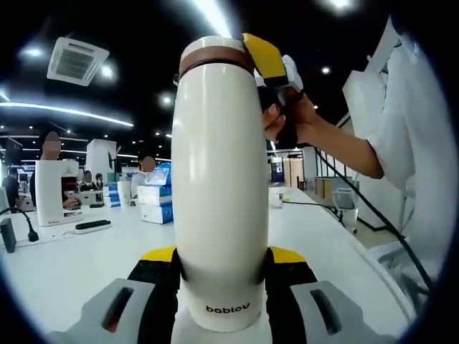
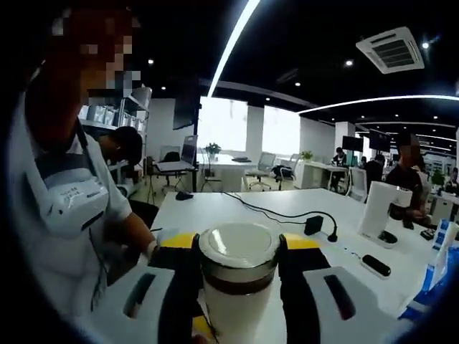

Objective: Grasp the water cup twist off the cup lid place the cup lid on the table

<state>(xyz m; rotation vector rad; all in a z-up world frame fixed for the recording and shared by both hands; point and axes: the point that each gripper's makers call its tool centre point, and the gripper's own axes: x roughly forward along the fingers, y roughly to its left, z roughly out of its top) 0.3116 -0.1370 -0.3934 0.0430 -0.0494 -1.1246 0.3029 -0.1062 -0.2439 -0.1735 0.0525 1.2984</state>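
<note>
The water cup [image 1: 221, 193] stands upright over the white worktop [image 1: 64, 265], its lower body clamped between the jaws of the left tool [image 1: 222, 276]. At the cup's top, the right tool [image 2: 239, 276] is closed around the cup lid [image 2: 239, 247] — its yellow-tipped jaws press both sides. The cup's base is cut off below. The cup is smooth, cream and rounded, with a brown band — the lid glossy and round.
</note>
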